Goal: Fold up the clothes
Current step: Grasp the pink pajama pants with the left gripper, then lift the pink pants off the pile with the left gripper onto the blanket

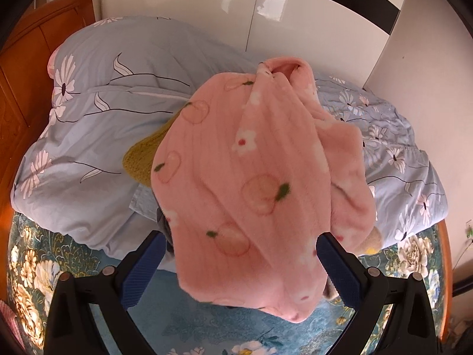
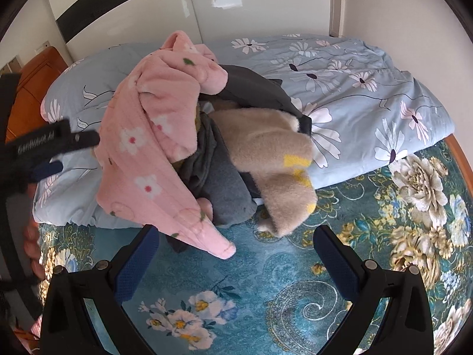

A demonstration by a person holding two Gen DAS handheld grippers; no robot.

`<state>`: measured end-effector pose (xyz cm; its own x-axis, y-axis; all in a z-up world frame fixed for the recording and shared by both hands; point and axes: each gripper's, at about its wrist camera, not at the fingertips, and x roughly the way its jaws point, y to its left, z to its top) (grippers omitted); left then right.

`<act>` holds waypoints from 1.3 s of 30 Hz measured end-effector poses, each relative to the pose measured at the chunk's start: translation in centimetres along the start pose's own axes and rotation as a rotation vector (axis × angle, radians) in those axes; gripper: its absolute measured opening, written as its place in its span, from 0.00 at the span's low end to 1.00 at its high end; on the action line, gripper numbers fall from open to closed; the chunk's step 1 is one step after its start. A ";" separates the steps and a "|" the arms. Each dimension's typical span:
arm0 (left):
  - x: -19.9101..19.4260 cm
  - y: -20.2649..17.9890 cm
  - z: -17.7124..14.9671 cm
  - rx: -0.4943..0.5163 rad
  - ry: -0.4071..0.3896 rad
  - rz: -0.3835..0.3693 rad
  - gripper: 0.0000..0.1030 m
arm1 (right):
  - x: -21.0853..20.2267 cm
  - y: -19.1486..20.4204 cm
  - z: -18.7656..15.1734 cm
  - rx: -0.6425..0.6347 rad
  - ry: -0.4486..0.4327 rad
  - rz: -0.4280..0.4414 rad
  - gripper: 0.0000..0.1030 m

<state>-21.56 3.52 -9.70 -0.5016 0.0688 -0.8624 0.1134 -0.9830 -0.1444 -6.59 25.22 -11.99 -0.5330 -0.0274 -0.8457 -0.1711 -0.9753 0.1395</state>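
Observation:
A pink fleece garment (image 1: pixel 251 183) with peach and flower prints lies on top of a pile of clothes on the bed. In the left wrist view it fills the middle and hangs down between the wide-open fingers of my left gripper (image 1: pixel 241 263), not pinched. In the right wrist view the pink garment (image 2: pixel 147 153) drapes over a dark grey garment (image 2: pixel 230 195) and a beige fluffy garment (image 2: pixel 275 153). My right gripper (image 2: pixel 236 260) is open and empty, just in front of the pile. My left gripper (image 2: pixel 59 148) also shows at the left there, beside the pink garment.
A folded light-blue floral quilt (image 1: pixel 88 112) lies behind the pile, also in the right wrist view (image 2: pixel 369 88). A teal floral bedsheet (image 2: pixel 266 295) covers the near part. An olive knit piece (image 1: pixel 142 156) peeks out. A wooden headboard (image 1: pixel 23 68) stands left, white wardrobe doors (image 1: pixel 236 9) behind.

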 end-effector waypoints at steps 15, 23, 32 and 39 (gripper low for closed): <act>2.0 0.5 1.0 -0.044 0.119 0.032 0.16 | -3.4 -4.7 -5.7 0.005 0.102 -0.060 1.00; -11.1 5.3 -2.5 0.005 -0.085 -0.048 0.13 | -6.7 -4.4 -7.9 0.024 0.119 -0.037 1.00; -28.9 13.0 -13.2 0.064 -0.307 -0.103 0.00 | -12.3 -3.3 -10.6 0.055 0.081 -0.017 1.00; -33.3 18.3 -19.1 0.002 -0.277 -0.068 0.00 | -15.4 -2.1 -13.3 0.074 0.085 0.000 1.00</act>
<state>13.65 -13.53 7.10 -0.7234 0.0862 -0.6850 0.0694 -0.9781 -0.1964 13.00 24.76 -6.12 -0.4616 -0.0491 -0.8857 -0.2336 -0.9565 0.1747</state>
